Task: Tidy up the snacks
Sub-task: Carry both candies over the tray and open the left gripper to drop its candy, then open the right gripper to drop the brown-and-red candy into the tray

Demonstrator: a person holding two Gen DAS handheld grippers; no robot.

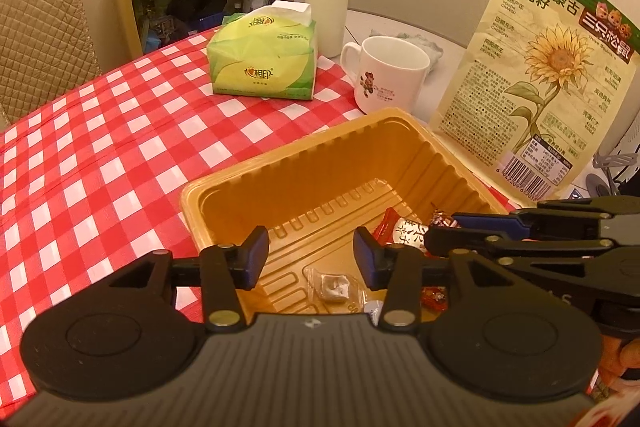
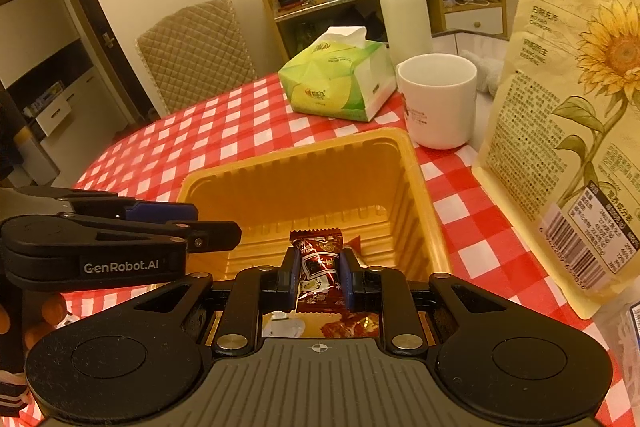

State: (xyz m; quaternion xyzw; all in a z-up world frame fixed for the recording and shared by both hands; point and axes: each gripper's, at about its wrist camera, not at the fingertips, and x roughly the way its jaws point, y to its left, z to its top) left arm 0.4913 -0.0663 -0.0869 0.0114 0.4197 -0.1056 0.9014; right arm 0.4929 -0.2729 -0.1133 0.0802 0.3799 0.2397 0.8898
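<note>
candy pinched in right gripper over tray (near edge); left gripper parted, empty.

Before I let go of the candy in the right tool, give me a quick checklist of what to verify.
1. Right tool shut on the dark red wrapped candy: ok.
2. Candy over the yellow tray, inside its rim: ok.
3. Left tool open, nothing between its pads: ok.
4. Left tool out of the drop path: cannot tell; it hangs over the same tray, close beside the right one.
5. Tray floor has free space: ok; the far part is bare, and the snacks already in it lie at the near end.
6. White mug and sunflower seed bag outside the tray: ok.
</note>
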